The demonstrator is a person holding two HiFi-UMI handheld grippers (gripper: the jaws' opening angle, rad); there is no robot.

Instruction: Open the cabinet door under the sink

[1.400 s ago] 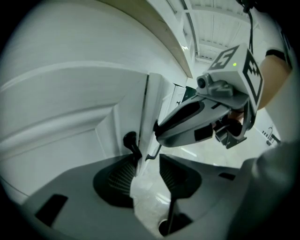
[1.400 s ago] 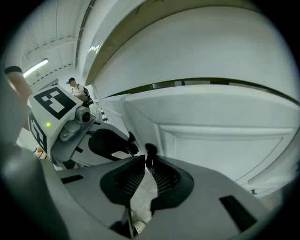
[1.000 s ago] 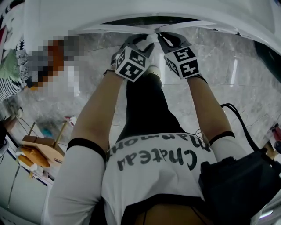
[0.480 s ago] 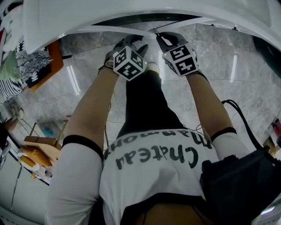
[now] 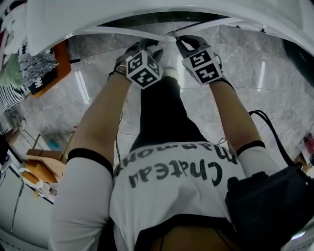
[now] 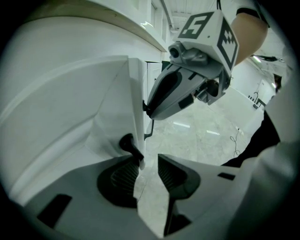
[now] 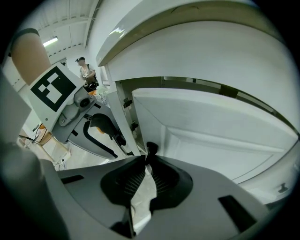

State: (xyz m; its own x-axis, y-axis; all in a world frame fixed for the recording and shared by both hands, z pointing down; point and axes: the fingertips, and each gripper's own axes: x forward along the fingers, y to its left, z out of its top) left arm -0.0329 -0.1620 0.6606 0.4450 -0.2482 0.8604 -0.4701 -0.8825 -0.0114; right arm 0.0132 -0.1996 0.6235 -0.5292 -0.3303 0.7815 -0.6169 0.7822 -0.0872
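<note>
While the right gripper is pinched tight on the dark knob of the right cabinet door, the left gripper has just been closing. It isn't clamped yet, with the left door edge between its jaws and the left knob by one pad. Both doors hang upright under the white counter, slightly ajar, free edges toward the person. Grey marbled floor. The shirt reads "Chatea".

The left hand-held gripper straddles the left door edge, just beside the right hand-held gripper on the right door.
</note>
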